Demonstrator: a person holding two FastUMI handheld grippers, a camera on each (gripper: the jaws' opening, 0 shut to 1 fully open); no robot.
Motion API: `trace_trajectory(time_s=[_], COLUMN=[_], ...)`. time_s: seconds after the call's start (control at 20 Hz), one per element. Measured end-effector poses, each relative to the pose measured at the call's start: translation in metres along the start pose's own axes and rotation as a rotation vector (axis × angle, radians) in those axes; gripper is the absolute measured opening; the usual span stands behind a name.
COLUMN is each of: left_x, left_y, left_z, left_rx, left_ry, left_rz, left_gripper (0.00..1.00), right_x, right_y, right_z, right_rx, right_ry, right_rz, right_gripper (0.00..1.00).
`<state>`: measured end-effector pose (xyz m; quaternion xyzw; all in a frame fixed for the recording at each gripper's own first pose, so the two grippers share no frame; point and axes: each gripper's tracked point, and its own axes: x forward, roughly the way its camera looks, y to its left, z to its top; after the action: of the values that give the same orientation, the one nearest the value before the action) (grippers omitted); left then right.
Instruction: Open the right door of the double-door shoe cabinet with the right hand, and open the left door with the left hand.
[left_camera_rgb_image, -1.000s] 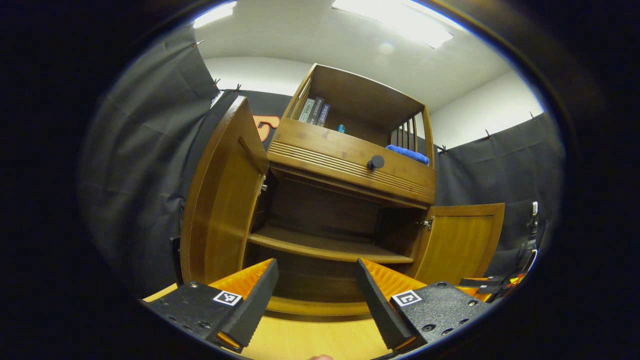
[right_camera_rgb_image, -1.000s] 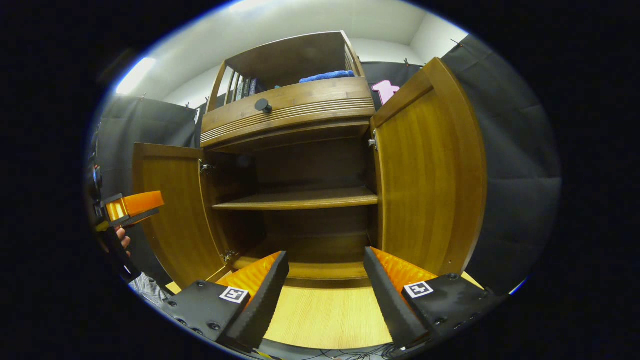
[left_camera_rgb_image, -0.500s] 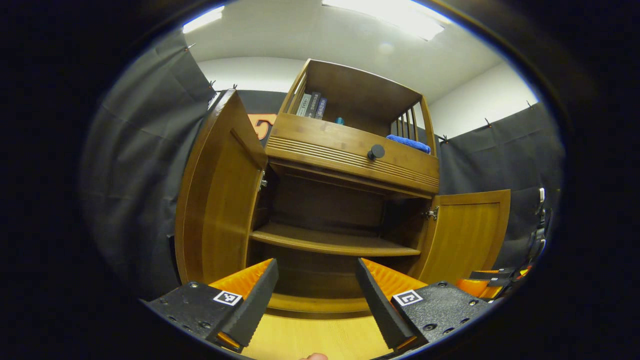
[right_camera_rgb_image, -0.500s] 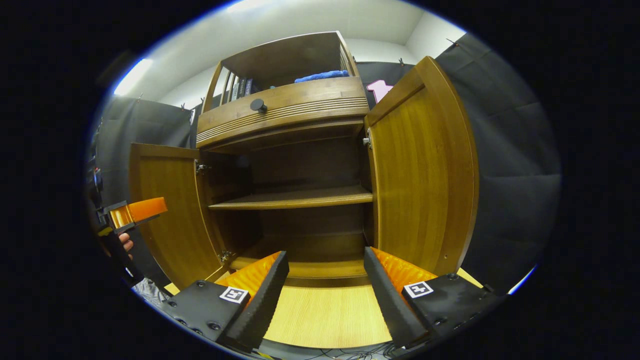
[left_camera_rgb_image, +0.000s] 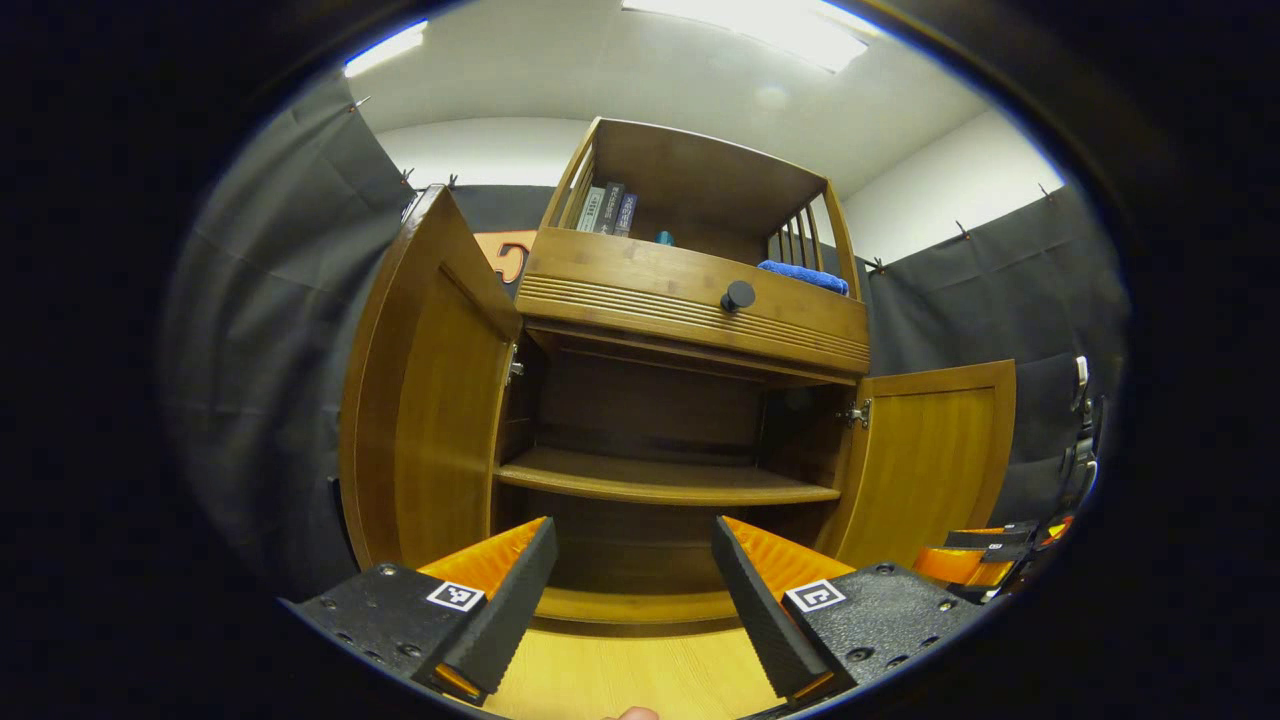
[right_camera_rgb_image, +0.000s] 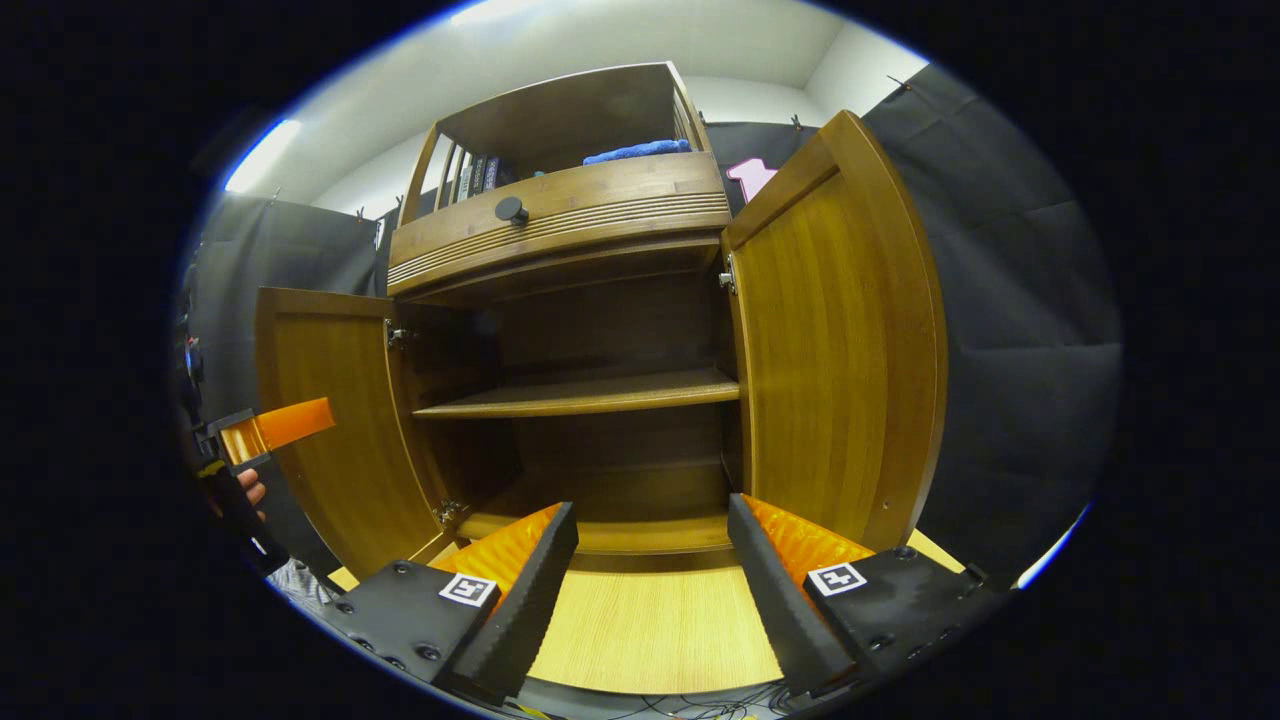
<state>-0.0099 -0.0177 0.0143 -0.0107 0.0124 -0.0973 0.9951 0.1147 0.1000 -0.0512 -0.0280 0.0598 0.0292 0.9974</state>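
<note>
I see the shoe cabinet with left door and right door swung wide; my left hand-held gripper and right hand-held gripper both hang spread, gripping nothing.

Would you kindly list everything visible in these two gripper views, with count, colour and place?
shoe cabinet: one, brown wood, ahead of both grippers.
left door: one, brown, swung open.
right door: one, brown, swung open.
inner shelf: one, brown, bare, across the lower compartment.
drawer knob: one, black, on the drawer front above the doors.
books: a few, dark and pale spines, upright in the top compartment at left.
blue cloth: one, blue, lying in the top compartment at right.
floor: pale wood, in front of the cabinet.
left gripper: one, open, holding nothing.
right gripper: one, open, holding nothing.
</note>
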Motion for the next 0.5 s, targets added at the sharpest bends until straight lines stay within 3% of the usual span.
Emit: trace_trajectory(time_s=[0.05, 0.15, 0.2, 0.4, 0.45, 0.5], left_x=[-0.0007, -0.0008, -0.0012, -0.0019, -0.0021, -0.0022], left_y=[-0.0004, -0.0009, -0.0013, -0.0037, -0.0038, -0.0035], left_z=[-0.0016, -0.002, -0.0022, -0.0058, -0.0076, -0.0086], left_rx=[0.007, 0.019, 0.021, 0.035, 0.037, 0.036], left_ry=[0.002, 0.002, 0.004, 0.01, 0.013, 0.016], left_rz=[0.001, 0.002, -0.001, -0.007, -0.008, -0.009], left_gripper=[0.91, 0.92, 0.92, 0.92, 0.92, 0.92], right_x=[-0.0003, 0.0008, 0.0011, 0.0017, 0.002, 0.0021], right_y=[0.0007, 0.0019, 0.0026, 0.0035, 0.0038, 0.0042], right_z=[-0.0009, -0.0027, -0.0031, -0.0038, -0.0031, -0.0031], right_rx=[-0.001, -0.002, -0.002, -0.005, -0.004, -0.003], right_ry=[0.002, 0.007, 0.009, 0.012, 0.012, 0.012], right_rz=[0.001, 0.003, 0.004, 0.006, 0.007, 0.008], right_gripper=[0.89, 0.89, 0.98, 0.98, 0.89, 0.89])
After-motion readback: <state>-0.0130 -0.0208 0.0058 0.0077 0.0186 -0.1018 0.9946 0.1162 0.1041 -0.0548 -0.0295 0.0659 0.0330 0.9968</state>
